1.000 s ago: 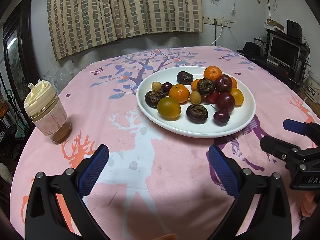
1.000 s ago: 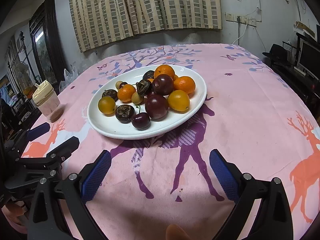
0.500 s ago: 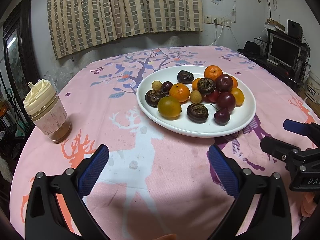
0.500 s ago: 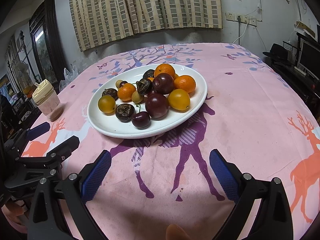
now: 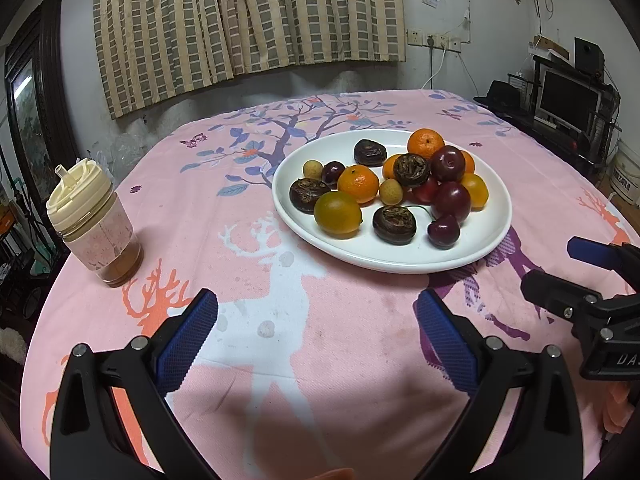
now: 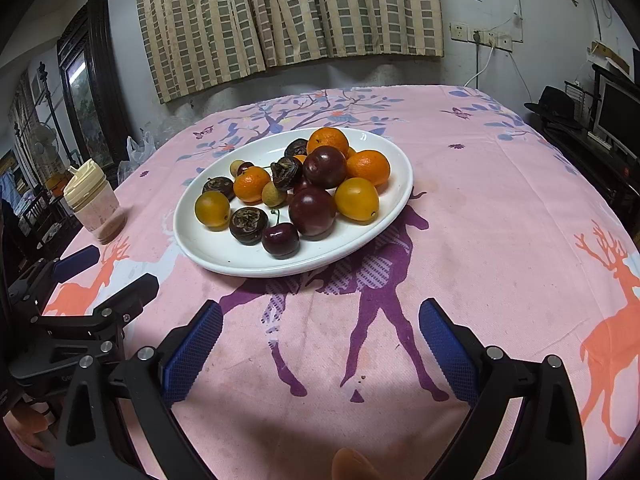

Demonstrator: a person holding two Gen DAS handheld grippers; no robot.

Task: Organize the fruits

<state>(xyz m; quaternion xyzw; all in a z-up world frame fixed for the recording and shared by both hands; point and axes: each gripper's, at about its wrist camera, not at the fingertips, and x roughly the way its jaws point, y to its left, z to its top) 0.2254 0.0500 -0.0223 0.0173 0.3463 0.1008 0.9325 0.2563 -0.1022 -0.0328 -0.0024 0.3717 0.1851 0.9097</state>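
A white plate [image 5: 484, 240] [image 6: 208, 252] sits mid-table, piled with several fruits: oranges [image 5: 358, 183] [image 6: 368, 168], dark plums [image 5: 453, 201] [image 6: 312, 211], a cherry [image 5: 443, 231] [image 6: 281, 240], brown water chestnuts [image 5: 394, 225] [image 6: 248, 225], small longans [image 5: 390, 191] and a yellow-green citrus [image 5: 337, 214] [image 6: 212, 209]. My left gripper [image 5: 318, 336] hovers open over the cloth, short of the plate's near-left rim, nothing between its blue pads. My right gripper [image 6: 320, 340] is open too, in front of the plate's near edge. Each gripper shows at the edge of the other's view.
A lidded cup with a straw [image 5: 92, 224] [image 6: 95, 204] stands near the table's left edge. A pink deer-print cloth [image 6: 500, 216] covers the round table. Curtains and a wall lie behind; a monitor and shelves [image 5: 568, 100] stand at the right.
Both grippers have crept slightly forward toward the plate; the plate and fruits sit a little lower in both views. Nothing taken hold of or let go.
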